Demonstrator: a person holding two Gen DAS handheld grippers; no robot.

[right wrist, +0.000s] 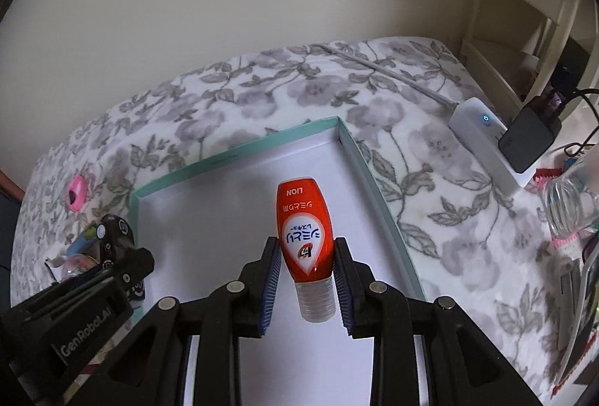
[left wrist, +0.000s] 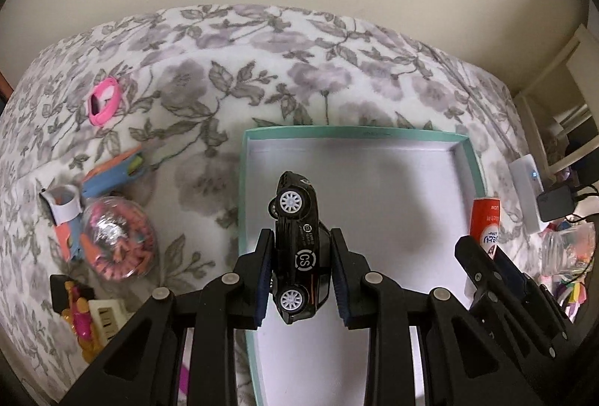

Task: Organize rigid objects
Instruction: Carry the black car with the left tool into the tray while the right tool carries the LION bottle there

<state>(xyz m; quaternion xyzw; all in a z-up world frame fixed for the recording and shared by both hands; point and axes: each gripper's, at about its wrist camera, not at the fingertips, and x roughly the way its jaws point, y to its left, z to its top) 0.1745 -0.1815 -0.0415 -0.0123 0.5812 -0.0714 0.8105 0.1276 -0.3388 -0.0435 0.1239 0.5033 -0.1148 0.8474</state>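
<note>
My left gripper (left wrist: 301,245) is shut on a black toy car (left wrist: 297,249), held nose-out above the left part of a shallow white box with a teal rim (left wrist: 242,181). In the right wrist view my right gripper (right wrist: 305,256) is shut on a small orange bottle (right wrist: 305,230) with a clear cap toward the camera, over the box (right wrist: 239,151). The orange bottle (left wrist: 486,219) and right gripper show at the box's right edge in the left wrist view; the left gripper with the car (right wrist: 112,234) shows at the left of the right wrist view.
The box lies on a floral blanket (left wrist: 299,69). Left of it sit a pink ring (left wrist: 103,101), an orange-blue toy (left wrist: 108,174), a clear ball of beads (left wrist: 118,241) and small toys (left wrist: 86,312). At the right are a white power strip (right wrist: 483,140), a black adapter (right wrist: 529,140) and a clear bottle (right wrist: 572,204).
</note>
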